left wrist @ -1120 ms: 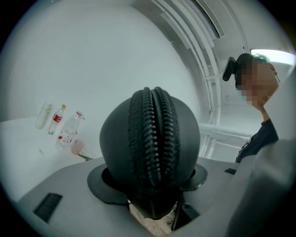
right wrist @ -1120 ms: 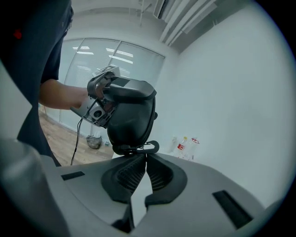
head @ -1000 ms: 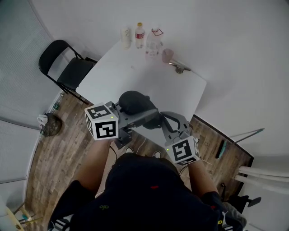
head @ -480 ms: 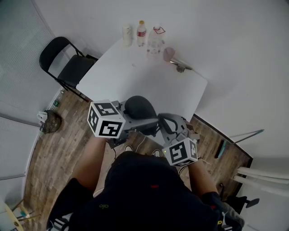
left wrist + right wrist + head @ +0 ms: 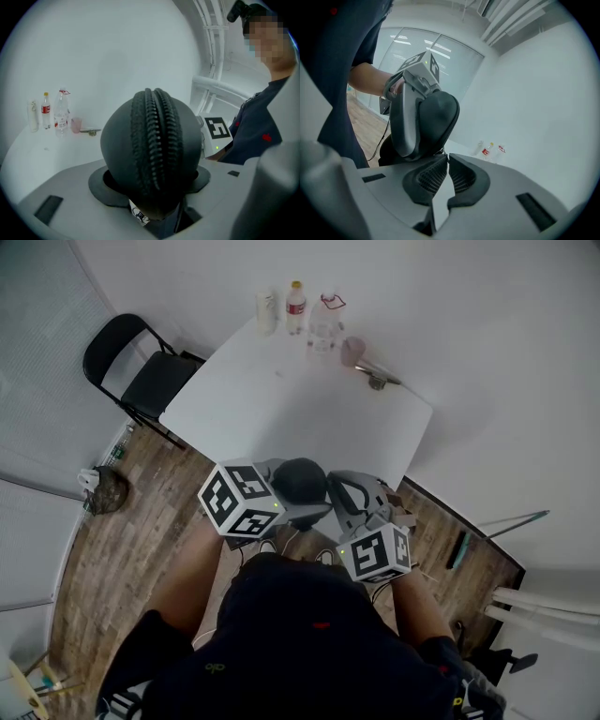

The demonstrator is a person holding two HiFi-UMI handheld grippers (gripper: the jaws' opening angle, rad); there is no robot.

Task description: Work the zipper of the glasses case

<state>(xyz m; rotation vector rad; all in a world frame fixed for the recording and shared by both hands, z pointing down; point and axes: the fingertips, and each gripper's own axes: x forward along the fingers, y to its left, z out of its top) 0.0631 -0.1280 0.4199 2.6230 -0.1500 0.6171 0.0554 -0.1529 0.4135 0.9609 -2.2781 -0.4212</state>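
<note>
The black oval glasses case [image 5: 298,481] is held in the air over my lap, in front of the table's near edge. My left gripper [image 5: 300,501] is shut on it, one jaw on either side. In the left gripper view the case [image 5: 152,154] stands on end between the pads, its closed zipper teeth [image 5: 152,140] running up the middle. My right gripper [image 5: 330,491] comes in from the right. In the right gripper view its jaws [image 5: 444,157] are shut, tips at the case's [image 5: 436,119] lower edge on a small metal zipper pull [image 5: 443,151], barely visible.
A white table [image 5: 281,399] lies ahead, with bottles [image 5: 294,307], a pink cup [image 5: 349,352] and a small metal object [image 5: 375,379] at its far end. A black folding chair [image 5: 141,371] stands left of it on the wooden floor [image 5: 103,559].
My left gripper has carried the case to the right and closer to the right gripper, its marker cube turning. The right gripper has hardly moved.
</note>
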